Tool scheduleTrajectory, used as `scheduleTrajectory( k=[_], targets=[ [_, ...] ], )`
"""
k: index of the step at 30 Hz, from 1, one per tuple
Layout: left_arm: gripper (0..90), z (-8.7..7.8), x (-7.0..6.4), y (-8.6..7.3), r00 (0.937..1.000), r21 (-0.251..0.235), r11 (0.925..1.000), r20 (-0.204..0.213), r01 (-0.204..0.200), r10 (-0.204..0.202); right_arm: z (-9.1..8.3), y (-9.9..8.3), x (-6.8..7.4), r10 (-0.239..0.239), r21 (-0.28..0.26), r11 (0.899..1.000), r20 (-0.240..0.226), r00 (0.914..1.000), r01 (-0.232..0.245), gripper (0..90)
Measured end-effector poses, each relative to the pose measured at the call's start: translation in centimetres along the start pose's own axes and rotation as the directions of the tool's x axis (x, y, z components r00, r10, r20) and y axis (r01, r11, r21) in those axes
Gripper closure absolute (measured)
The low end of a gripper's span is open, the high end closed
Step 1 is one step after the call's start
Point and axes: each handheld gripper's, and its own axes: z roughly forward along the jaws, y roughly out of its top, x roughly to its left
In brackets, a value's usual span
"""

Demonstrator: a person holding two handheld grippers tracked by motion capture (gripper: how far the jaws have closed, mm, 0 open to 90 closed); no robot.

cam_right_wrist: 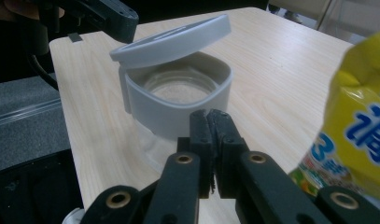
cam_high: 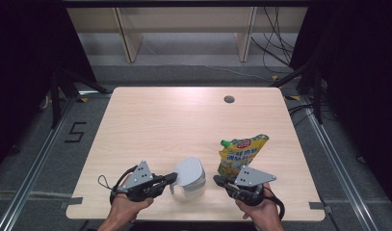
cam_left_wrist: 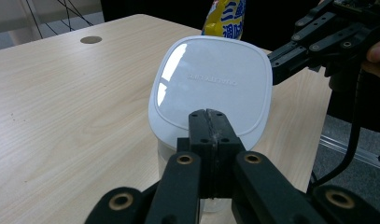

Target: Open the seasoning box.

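Note:
A white jar (cam_high: 192, 185) stands near the table's front edge, its hinged lid (cam_high: 189, 169) tilted up and partly open. The jar (cam_right_wrist: 178, 105) looks hollow, with a pale bottom under the raised lid (cam_right_wrist: 171, 39). My left gripper (cam_high: 173, 178) is shut, its tips at the lid's (cam_left_wrist: 213, 84) hinge-side edge; I cannot tell if they touch. My right gripper (cam_high: 216, 180) is shut on nothing, just right of the jar. A yellow pouch (cam_high: 241, 153) with a green cap lies behind the right gripper.
The wooden table (cam_high: 174, 125) has a round cable hole (cam_high: 228, 99) at the back. The pouch (cam_right_wrist: 360, 130) looms close on the right in the right gripper view. Metal rails and dark floor flank the table; shelving stands behind.

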Motion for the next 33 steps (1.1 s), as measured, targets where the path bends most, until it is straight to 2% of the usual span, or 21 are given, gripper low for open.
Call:
scheduleTrajectory(
  k=[1,4,6,7,9,11,12,16,17,18,20,22,23,25,27,28,30,31,32,33],
  targets=[
    [89.1,0.0,0.0,0.0,1.0000,0.000,1.0000,0.000,-0.001,0.001,0.4,0.1,0.1,0.009,-0.015,1.000,-0.001,1.0000,-0.009,89.4],
    [89.1,0.0,0.0,0.0,1.0000,0.000,1.0000,0.001,-0.001,0.001,0.9,0.6,0.1,-0.005,-0.017,1.000,-0.023,0.9997,0.005,89.4],
    [89.2,0.0,0.0,0.0,1.0000,-0.002,1.0000,0.002,0.005,-0.005,1.0,0.7,0.2,0.005,-0.018,1.000,-0.026,0.9996,-0.005,89.5],
    [89.2,0.0,0.1,0.0,1.0000,-0.003,1.0000,0.006,-0.001,0.001,1.3,1.0,0.2,-0.008,-0.022,1.000,-0.034,0.9994,0.008,89.4],
    [89.2,0.0,0.1,0.0,1.0000,0.000,1.0000,0.003,0.000,0.000,1.4,1.1,0.4,0.003,-0.036,0.999,-0.025,0.9997,-0.004,89.4],
    [89.1,0.0,0.1,0.0,1.0000,0.000,1.0000,0.002,0.002,-0.002,1.6,1.5,0.5,-0.018,-0.034,0.999,-0.040,0.9990,0.017,89.4],
    [89.1,0.0,0.1,0.0,1.0000,0.000,1.0000,0.001,0.004,-0.004,1.6,1.6,0.7,-0.007,-0.037,0.999,-0.038,0.9993,0.005,89.5],
    [89.1,-0.1,0.3,-0.1,0.9998,0.003,0.9999,0.014,-0.012,0.012,1.9,2.1,1.1,-0.044,-0.042,0.998,-0.023,0.9988,0.043,89.4],
    [88.4,-0.1,0.3,-0.2,0.9999,0.007,0.9999,0.008,0.011,-0.011,2.1,2.2,1.3,-0.035,-0.050,0.998,-0.020,0.9992,0.034,89.5],
    [87.0,-0.2,0.5,-0.2,0.9999,-0.001,1.0000,0.012,0.002,-0.002,2.1,2.3,1.2,-0.045,-0.043,0.998,-0.028,0.9986,0.044,89.4],
    [80.4,-0.4,0.5,-0.3,0.9996,0.000,0.9996,0.002,0.028,-0.028,2.2,2.4,1.4,-0.037,-0.054,0.998,-0.022,0.9991,0.035,89.4],
    [71.2,-0.5,0.3,-0.5,0.9951,-0.054,0.9937,-0.001,0.098,-0.099,2.1,2.6,1.5,-0.027,-0.040,0.999,-0.024,0.9994,0.026,89.4],
    [67.7,-0.9,0.7,-0.5,0.9984,-0.027,0.9980,0.007,0.056,-0.056,2.2,2.6,1.4,-0.040,-0.054,0.998,-0.023,0.9989,0.038,89.4],
    [60.9,-1.5,0.8,-0.7,0.9988,-0.018,0.9986,-0.001,0.049,-0.049,2.2,2.8,1.6,-0.045,-0.049,0.998,-0.029,0.9986,0.044,89.3],
    [56.6,-1.9,0.8,-1.2,0.9998,0.004,0.9998,-0.008,0.020,-0.020,2.3,2.9,1.8,-0.048,-0.063,0.997,-0.027,0.9985,0.046,89.3],
    [54.7,-2.0,0.9,-1.5,1.0000,0.020,0.9998,0.004,0.001,-0.001,2.4,2.9,1.9,-0.050,-0.069,0.996,-0.024,0.9985,0.048,89.3],
    [51.0,-2.1,0.8,-2.3,0.9999,0.053,0.9986,-0.016,-0.005,0.006,2.5,3.0,2.1,-0.062,-0.064,0.996,-0.029,0.9976,0.060,89.2],
    [48.7,-2.2,1.1,-2.7,0.9995,0.072,0.9971,-0.014,-0.027,0.028,2.4,3.1,2.2,-0.049,-0.062,0.997,-0.019,0.9986,0.048,89.1],
    [47.4,-2.3,1.0,-3.1,0.9998,0.080,0.9967,-0.018,0.012,-0.011,2.6,3.3,2.2,-0.066,-0.071,0.995,-0.024,0.9975,0.064,89.0],
    [44.6,-2.4,1.1,-3.3,0.9994,0.092,0.9957,-0.034,0.012,-0.009,2.6,3.5,2.4,-0.068,-0.071,0.995,-0.030,0.9973,0.065,88.9]
  ],
)
